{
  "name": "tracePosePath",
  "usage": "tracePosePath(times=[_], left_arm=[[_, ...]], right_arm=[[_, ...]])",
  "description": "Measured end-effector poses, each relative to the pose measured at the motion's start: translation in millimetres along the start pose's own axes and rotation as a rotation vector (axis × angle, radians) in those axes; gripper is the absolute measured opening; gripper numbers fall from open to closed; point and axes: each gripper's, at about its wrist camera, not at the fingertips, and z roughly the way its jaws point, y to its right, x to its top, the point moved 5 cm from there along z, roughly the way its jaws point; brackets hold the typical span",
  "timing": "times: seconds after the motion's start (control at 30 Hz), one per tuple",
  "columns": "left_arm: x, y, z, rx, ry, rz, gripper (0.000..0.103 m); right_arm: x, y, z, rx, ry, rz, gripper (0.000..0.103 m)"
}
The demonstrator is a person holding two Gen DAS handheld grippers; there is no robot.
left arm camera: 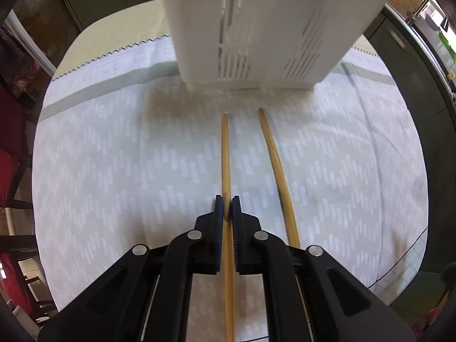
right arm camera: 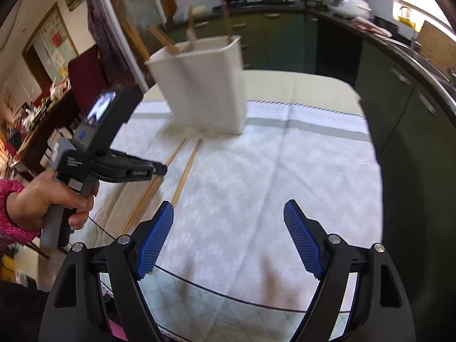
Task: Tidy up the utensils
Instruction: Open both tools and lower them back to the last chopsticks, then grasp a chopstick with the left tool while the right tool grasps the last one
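Two wooden chopsticks lie side by side on the patterned cloth [left arm camera: 114, 156] that covers the desk, both pointing toward the white utensil holder [left arm camera: 256, 28] standing upright toward the far edge. The left gripper [left arm camera: 227, 208] is clenched around the left chopstick [left arm camera: 225, 154], its blue pads pressed against the stick from either side partway along its length, with the rear of the stick running back under the gripper body. The right chopstick [left arm camera: 273, 154] lies just beside it, free on the cloth, its far tip close to the foot of the holder. In the right wrist view the holder [right arm camera: 205, 85] already contains several wooden-handled utensils [right arm camera: 165, 41] that stick up above its rim, and the pair of chopsticks [right arm camera: 186, 168] shows as two pale lines leading up to its base. The right gripper [right arm camera: 228, 228] is released, its blue pads spread wide apart above the near edge of the desk, gripping nothing. A hand [right arm camera: 48, 196] in a pink sleeve grips the handle of the left gripper at the left side of that view.
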Motion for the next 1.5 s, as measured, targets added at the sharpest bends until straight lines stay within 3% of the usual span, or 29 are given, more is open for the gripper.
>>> tracePosePath(times=[0.17, 0.27, 0.33, 0.67, 0.8, 0.87, 1.03, 1.27, 1.5], left_arm=[[-2, -20, -35, -0.021, 0.097, 0.004, 0.006], [-3, -28, -49, -0.031, 0.128, 0.004, 0.006], [-4, -34, -55, -0.045, 0.134, -0.002, 0.006], [-15, -52, -55, -0.077, 0.133, -0.009, 0.006], [-18, -56, -54, -0.074, 0.132, -0.009, 0.006], [-20, -58, -53, -0.076, 0.128, -0.009, 0.006], [-22, -59, -51, -0.080, 0.125, -0.005, 0.006], [-23, -60, -56, -0.080, 0.145, -0.002, 0.006], [-27, -62, -70, -0.090, 0.185, 0.007, 0.006]], right_arm=[[10, -28, 49, 0.009, -0.090, -0.028, 0.077], [18, -42, 81, 0.001, -0.132, -0.015, 0.063], [22, -51, 102, -0.002, -0.161, -0.005, 0.055], [29, -72, 151, -0.093, -0.207, 0.006, 0.049], [28, -80, 166, -0.117, -0.226, -0.002, 0.041], [29, -85, 169, -0.158, -0.210, -0.012, 0.035], [34, -80, 173, -0.183, -0.177, 0.018, 0.009], [34, -70, 152, -0.115, -0.129, 0.056, 0.007], [37, -70, 91, -0.030, 0.006, 0.070, 0.007]])
